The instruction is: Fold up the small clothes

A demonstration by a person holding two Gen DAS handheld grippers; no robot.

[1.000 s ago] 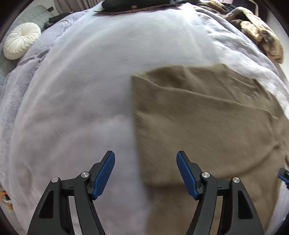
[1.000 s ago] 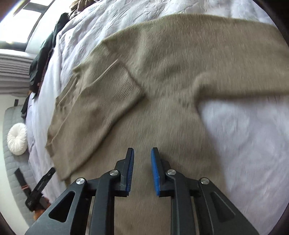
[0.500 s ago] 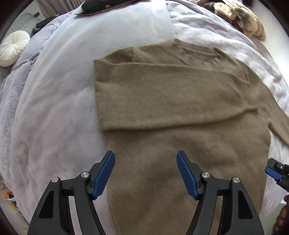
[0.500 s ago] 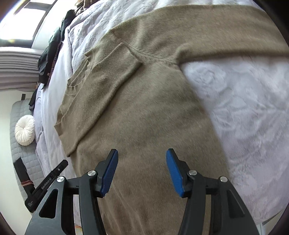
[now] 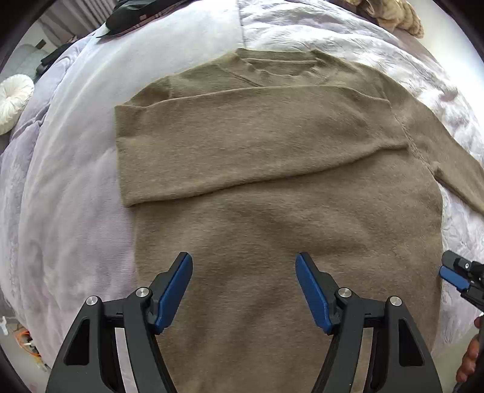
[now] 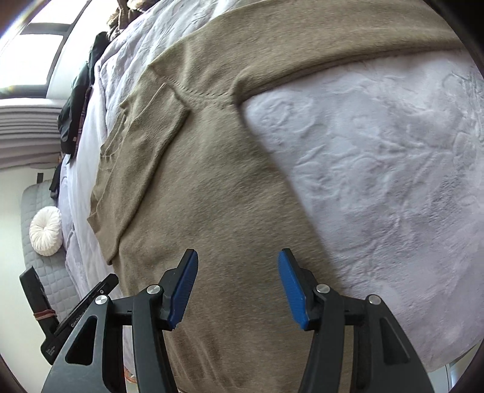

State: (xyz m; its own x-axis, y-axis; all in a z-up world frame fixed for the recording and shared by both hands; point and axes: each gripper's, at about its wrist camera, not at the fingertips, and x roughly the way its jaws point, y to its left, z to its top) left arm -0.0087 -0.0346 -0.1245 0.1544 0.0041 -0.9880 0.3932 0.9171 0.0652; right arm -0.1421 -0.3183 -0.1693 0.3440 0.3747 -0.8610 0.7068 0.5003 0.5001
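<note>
On the bed (image 5: 75, 181) lies the sweater (image 5: 272, 211), one sleeve folded across, soft and limp we judge, so we'd pinch its hem corners; left gripper (image 5: 243, 290) and right gripper (image 6: 237, 287) both spread, empty.

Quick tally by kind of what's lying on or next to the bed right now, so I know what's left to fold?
Brown sweater, spread on the bed with one sleeve folded across the chest: 1
Dark garments piled at the far edge: 1 pile, items inside not separable
Tan patterned item at the far corner: 1
Round white cushion beside the bed: 1
Total: 4
</note>
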